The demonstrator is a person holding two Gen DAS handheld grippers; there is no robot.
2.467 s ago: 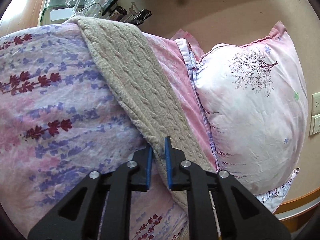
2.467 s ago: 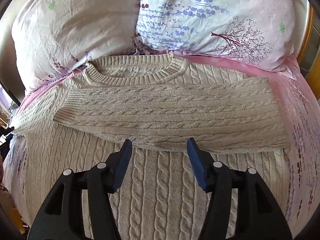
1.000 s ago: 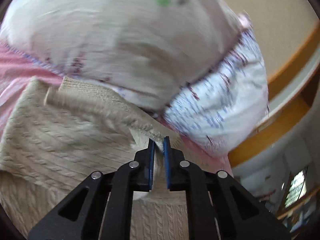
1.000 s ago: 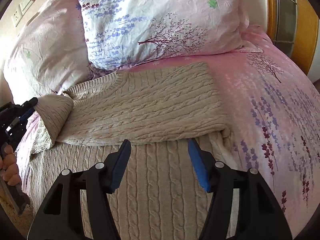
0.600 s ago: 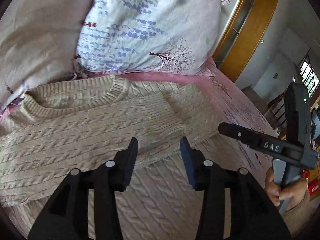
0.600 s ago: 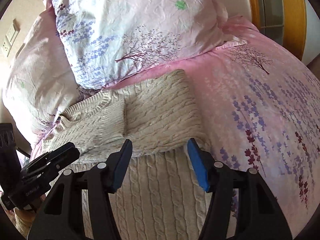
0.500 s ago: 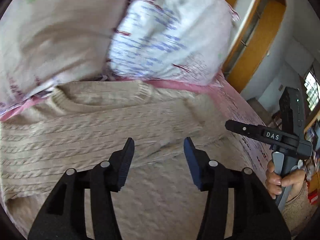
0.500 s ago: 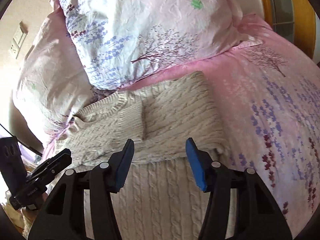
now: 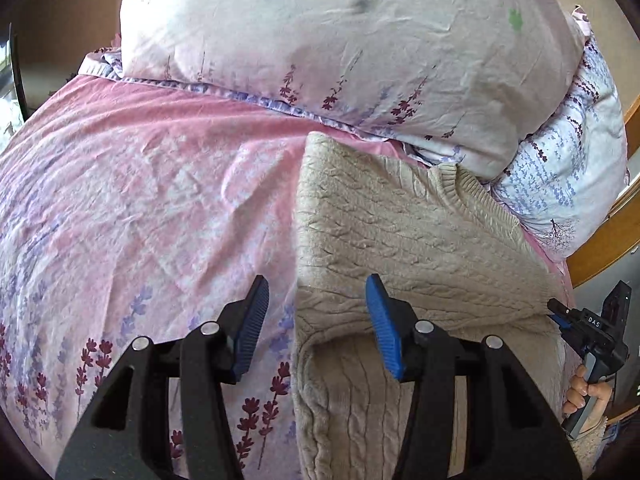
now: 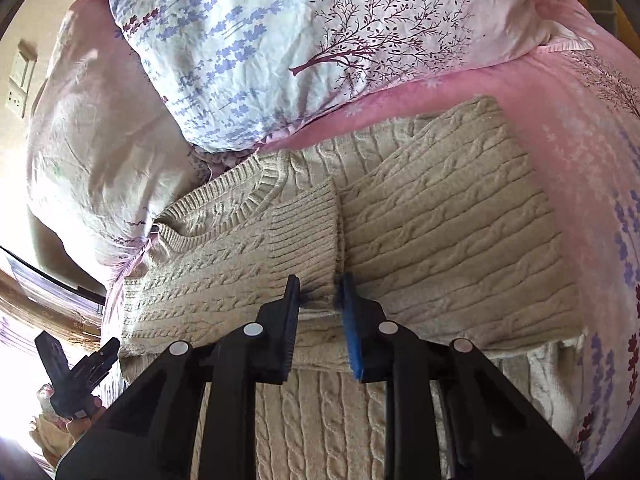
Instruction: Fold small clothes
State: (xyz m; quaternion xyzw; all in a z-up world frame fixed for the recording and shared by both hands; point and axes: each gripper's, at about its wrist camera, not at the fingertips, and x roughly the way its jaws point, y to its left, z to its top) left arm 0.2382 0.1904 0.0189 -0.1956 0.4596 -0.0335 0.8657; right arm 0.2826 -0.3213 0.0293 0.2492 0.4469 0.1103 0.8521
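left sleeve (image 10: 256, 264) now across sweater (image 10: 460, 220)

1 sweater (image 10: 440, 232), 2 pillows (image 10: 320, 40), 2 claws (image 9: 316, 320), 1 bedsheet (image 9: 140, 200).

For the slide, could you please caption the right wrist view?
Right gripper closing on the sweater at its folded sleeve's cuff, below the pillows.

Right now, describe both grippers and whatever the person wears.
Both grippers are black with angular cut-out frames and silver rivets. The left gripper and right gripper have ribbed blue pads lining the fingers. White "DAS" lettering marks the right gripper's body, which has a black pistol-style handle. No sleeve is clearly visible.
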